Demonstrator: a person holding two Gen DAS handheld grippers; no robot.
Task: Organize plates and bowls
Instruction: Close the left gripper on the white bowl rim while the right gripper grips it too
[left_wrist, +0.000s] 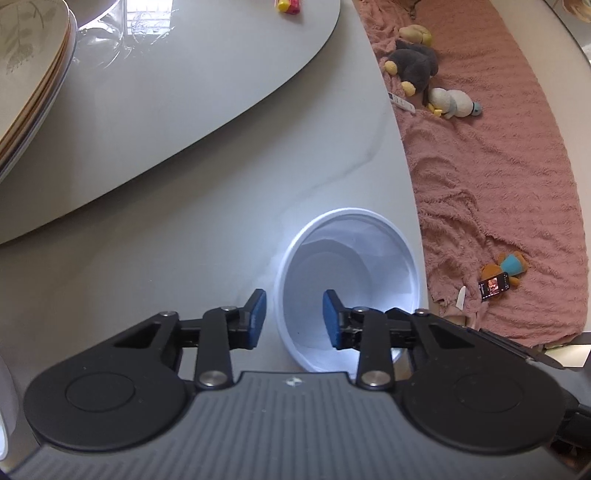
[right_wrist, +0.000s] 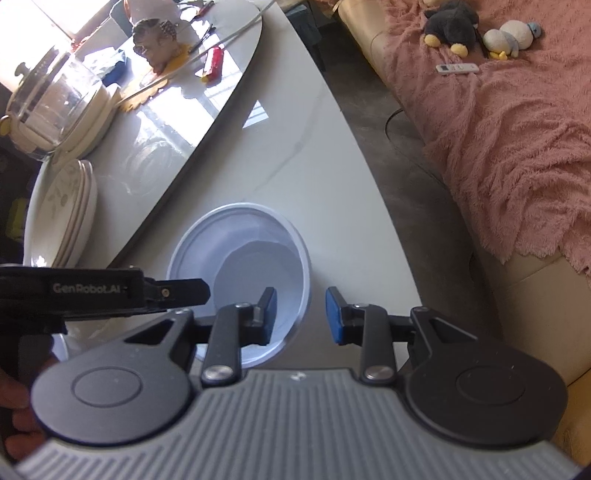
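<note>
While one white bowl sits near the table's rounded edge, low and centre in both views, the left gripper straddles its left rim with a narrow gap, one blue pad outside, one inside, neither visibly pressing. The right gripper straddles the bowl's right rim likewise, pads apart from the wall. At the upper left of the right view, a stack of about three leaf-patterned plates stands beside one glass lid. Three plush toys and one phone lie on the pink blanket.
</note>
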